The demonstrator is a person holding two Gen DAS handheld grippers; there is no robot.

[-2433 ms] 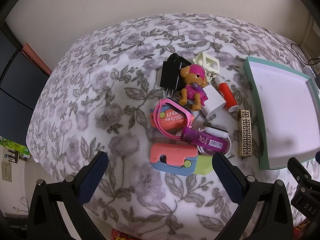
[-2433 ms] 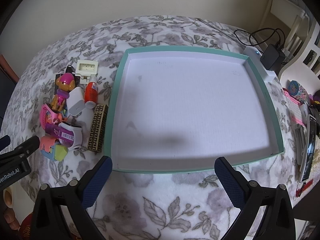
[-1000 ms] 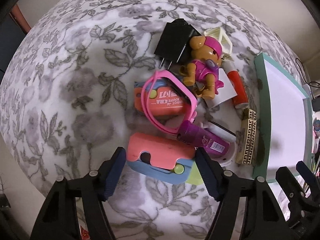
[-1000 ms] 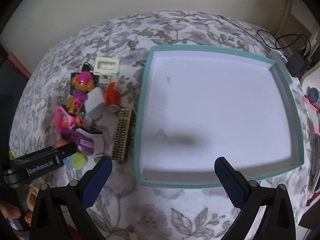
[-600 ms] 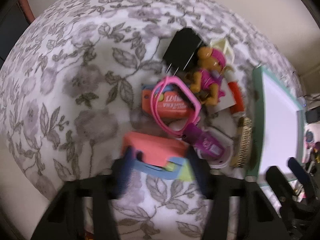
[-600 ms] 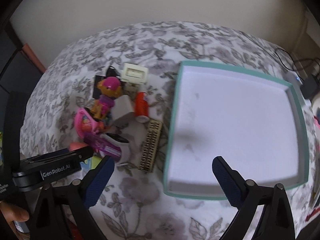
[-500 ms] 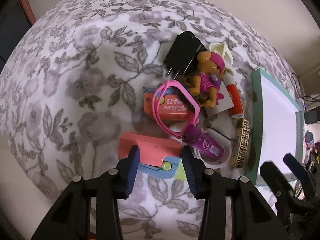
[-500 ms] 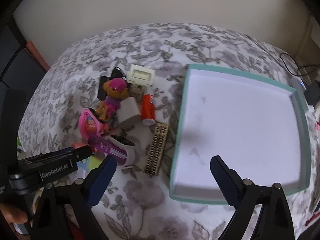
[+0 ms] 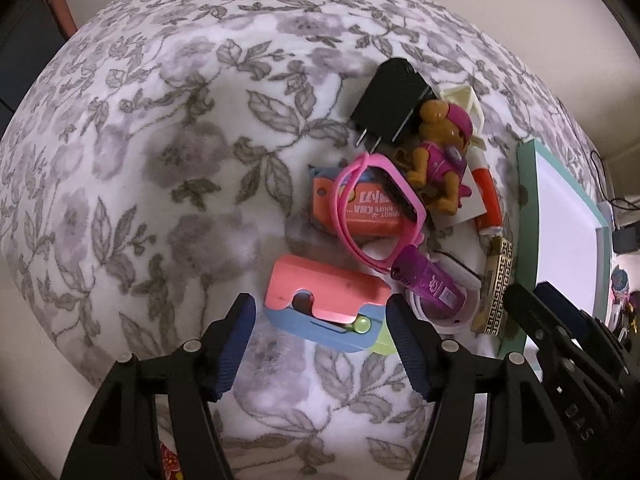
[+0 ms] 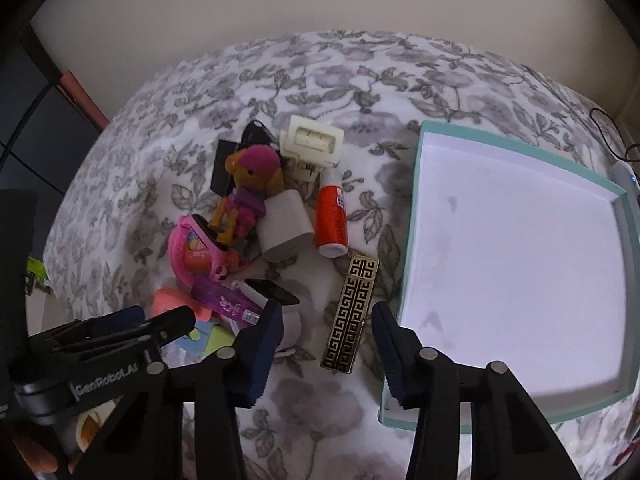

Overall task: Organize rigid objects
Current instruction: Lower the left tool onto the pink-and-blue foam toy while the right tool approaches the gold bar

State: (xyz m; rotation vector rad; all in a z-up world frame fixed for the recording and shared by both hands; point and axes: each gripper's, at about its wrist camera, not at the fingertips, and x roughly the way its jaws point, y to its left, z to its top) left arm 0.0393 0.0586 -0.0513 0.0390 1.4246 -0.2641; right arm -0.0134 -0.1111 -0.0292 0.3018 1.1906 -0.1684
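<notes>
On the floral blanket lies a pile of small objects. In the left wrist view a pink and blue block (image 9: 324, 304) sits between the fingers of my left gripper (image 9: 322, 340). Its jaws are opening and the pads stand just off the block's ends. My right gripper (image 10: 326, 336) hangs over a black and gold patterned bar (image 10: 352, 312). Its jaws are closing, with the bar between them and untouched. A teal tray (image 10: 416, 220) with a white floor lies right of the bar. The right gripper (image 9: 560, 332) also shows at the left view's edge.
The pile holds a toy dog (image 10: 248, 188), a black charger (image 9: 388, 100), a white charger (image 10: 284, 228), an orange tube (image 10: 332, 216), a pink strap (image 9: 380, 208) over an orange box, a purple tube (image 9: 432, 284) and a cream plastic piece (image 10: 312, 140). Cables lie beyond the tray.
The right gripper moved left from above the tray to above the patterned bar, and its jaws narrowed. The left gripper's jaws pinched in around the pink and blue block, then widened again.
</notes>
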